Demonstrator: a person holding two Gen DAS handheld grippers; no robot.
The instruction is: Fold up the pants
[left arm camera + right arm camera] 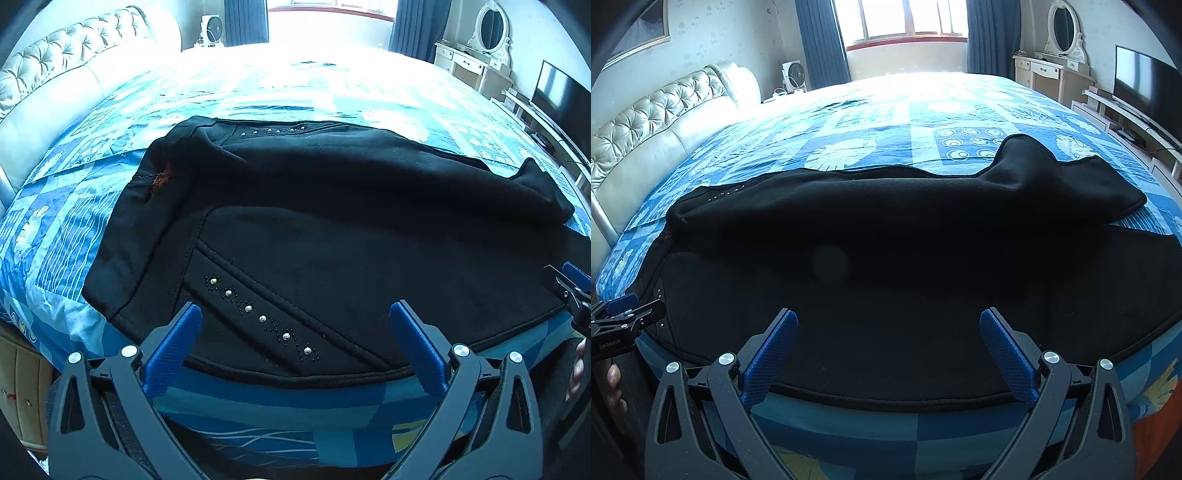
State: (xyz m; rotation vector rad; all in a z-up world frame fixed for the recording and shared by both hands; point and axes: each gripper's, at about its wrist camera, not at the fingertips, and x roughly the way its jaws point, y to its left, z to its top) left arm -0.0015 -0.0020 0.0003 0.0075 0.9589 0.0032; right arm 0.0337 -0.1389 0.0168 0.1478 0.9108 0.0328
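Note:
Black pants (332, 229) lie across the near side of the bed, one leg laid over the other, with the waist at the left. A line of silver studs (258, 317) marks the pocket. My left gripper (295, 314) hovers open over the near hem by the studs, nothing between its blue fingers (173, 347). My right gripper (888, 321) is open too, above the near edge of the pants (886, 258) farther right. Each gripper shows at the edge of the other's view: the right gripper (570, 286), the left gripper (624, 314).
The bed has a blue patterned cover (886, 125) and a tufted cream headboard (646, 122) at the left. A dresser with a mirror (1060, 62) and a TV (1141, 81) stand to the right. A fan (792, 75) is by the window.

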